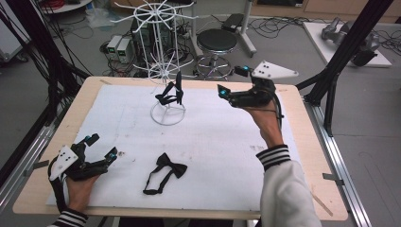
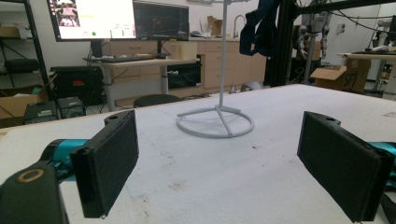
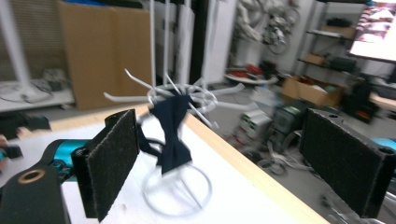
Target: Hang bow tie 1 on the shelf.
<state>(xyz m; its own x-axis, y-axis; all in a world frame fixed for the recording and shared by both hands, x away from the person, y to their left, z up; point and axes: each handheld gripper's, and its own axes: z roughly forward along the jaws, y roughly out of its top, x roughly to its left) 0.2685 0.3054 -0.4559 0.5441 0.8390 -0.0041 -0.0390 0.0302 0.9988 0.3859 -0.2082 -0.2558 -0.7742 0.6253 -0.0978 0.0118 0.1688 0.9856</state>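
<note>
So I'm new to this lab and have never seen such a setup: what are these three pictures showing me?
A person sits at a table with a hand-held grasping tool in each hand. The high view looks down from above. The other two come from small cameras riding on each tool, looking along its two black jaws. The left tool rests low near the table's edge, jaws open, holding nothing. The right tool is raised near a white wire stand; its jaws stand wide open and empty. One black bow tie hangs on the stand. A second bow tie lies flat on the white sheet covering the table.
</note>
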